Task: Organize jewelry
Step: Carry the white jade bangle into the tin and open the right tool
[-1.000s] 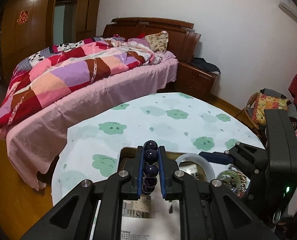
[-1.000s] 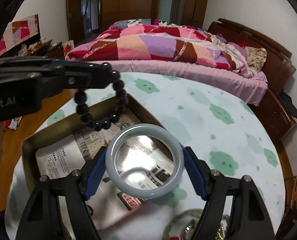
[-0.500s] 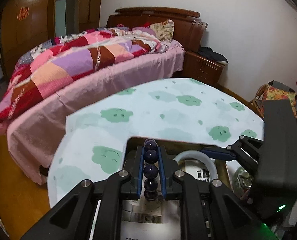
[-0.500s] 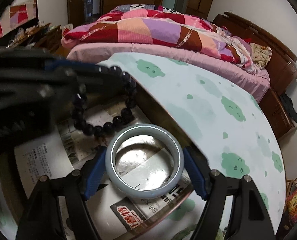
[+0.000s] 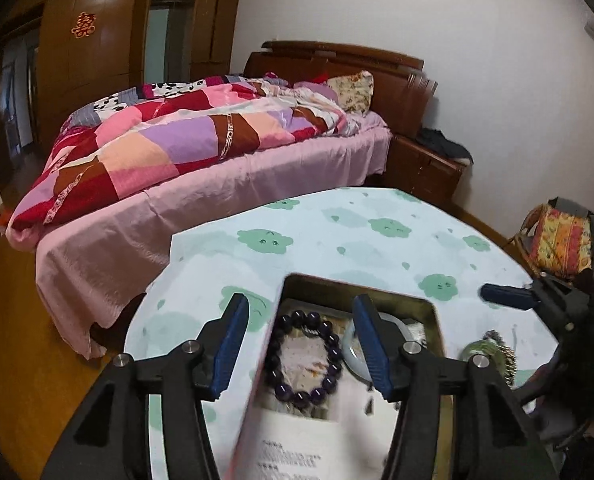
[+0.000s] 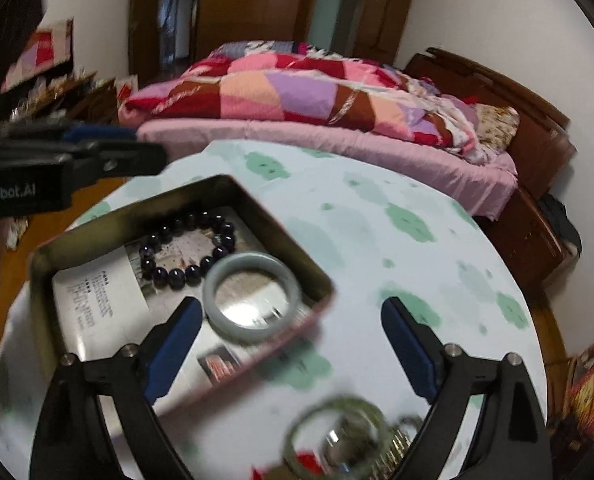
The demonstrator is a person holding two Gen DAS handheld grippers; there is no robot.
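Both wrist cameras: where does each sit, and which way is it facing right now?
Left wrist: on the left gripper, looking down past opening jaws at the bead bracelet in the tin box; right gripper alongside.
Right wrist: on the right gripper, jaws opening, above the jade bangle; left gripper at left.
Shared: box, bracelet, bangle, bed.

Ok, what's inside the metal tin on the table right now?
Inside the tin lie a dark purple bead bracelet and a pale jade bangle, touching, both on printed paper lining the bottom. The paper hides the tin's floor.
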